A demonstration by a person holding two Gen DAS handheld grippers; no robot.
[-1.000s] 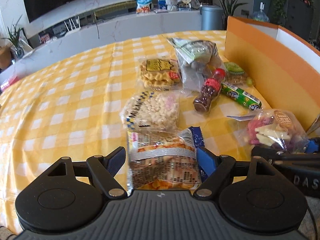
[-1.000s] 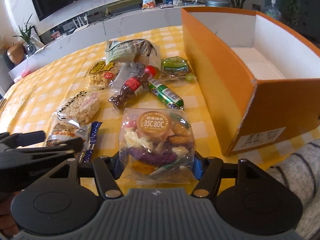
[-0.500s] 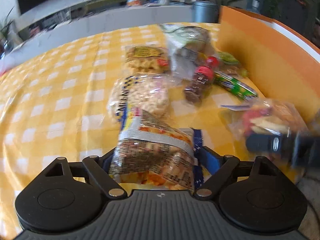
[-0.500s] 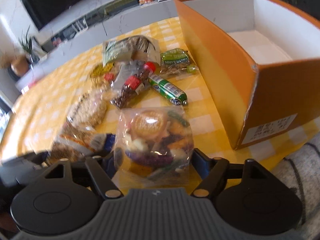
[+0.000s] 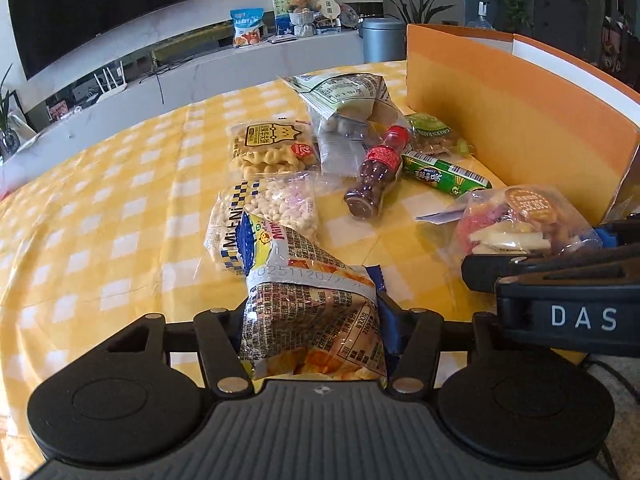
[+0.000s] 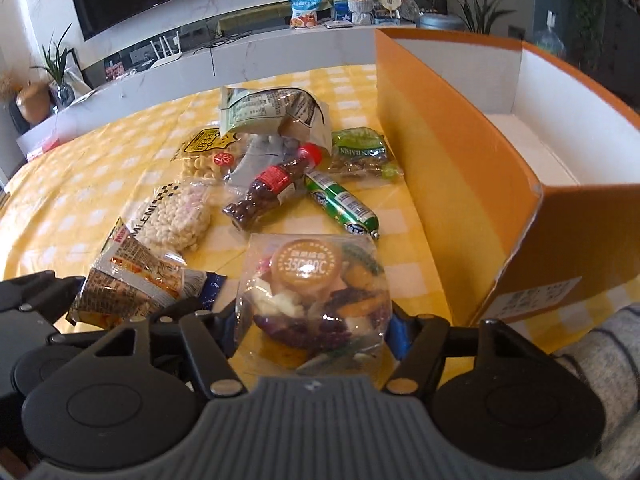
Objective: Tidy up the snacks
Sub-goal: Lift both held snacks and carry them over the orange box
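Note:
My left gripper [image 5: 312,328] is shut on a printed chip packet [image 5: 308,300] and holds it tilted up off the yellow checked tablecloth [image 5: 120,208]. My right gripper [image 6: 316,328] is shut on a clear bag of mixed dried vegetables [image 6: 316,292] with an orange round label, lifted a little. That bag also shows in the left wrist view [image 5: 516,224]. An open orange cardboard box [image 6: 460,168] stands to the right, its white inside bare.
On the cloth lie a puffed-ball bag [image 5: 272,204], a yellow biscuit pack [image 5: 268,148], a green-white pouch [image 5: 344,100], a small cola-shaped bottle [image 5: 376,172], a green tube [image 5: 444,172] and a raisin bag [image 6: 360,152]. A striped sleeve [image 6: 600,344] is at right.
Both grippers have closed on their bags and lifted them off the cloth. The chip packet now tilts upward in the left gripper.

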